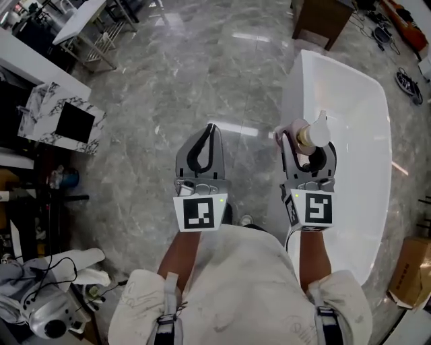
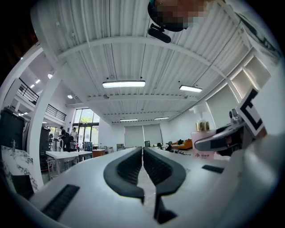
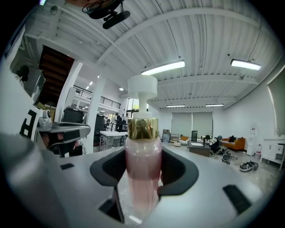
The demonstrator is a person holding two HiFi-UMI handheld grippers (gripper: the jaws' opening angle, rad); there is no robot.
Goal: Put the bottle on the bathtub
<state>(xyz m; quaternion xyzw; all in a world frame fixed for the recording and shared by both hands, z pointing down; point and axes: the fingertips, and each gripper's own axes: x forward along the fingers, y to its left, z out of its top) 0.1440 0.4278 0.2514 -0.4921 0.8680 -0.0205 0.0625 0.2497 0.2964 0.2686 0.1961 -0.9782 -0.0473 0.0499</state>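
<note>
A pink pump bottle (image 3: pixel 142 164) with a gold collar and white pump head stands upright between the jaws of my right gripper (image 3: pixel 143 176), which is shut on its body. In the head view the bottle (image 1: pixel 311 134) is held over the left rim of the white bathtub (image 1: pixel 363 128). My left gripper (image 1: pixel 204 149) is shut with nothing in it, over the grey marble floor to the tub's left. In the left gripper view its jaws (image 2: pixel 143 171) meet, and the bottle (image 2: pixel 202 142) shows at the right.
A marble-patterned cabinet (image 1: pixel 57 121) stands at the left, white tables (image 1: pixel 84 23) at the far left, a wooden stand (image 1: pixel 322 20) beyond the tub, a cardboard box (image 1: pixel 412 273) at the right. A bag and clutter (image 1: pixel 40 296) lie near my feet.
</note>
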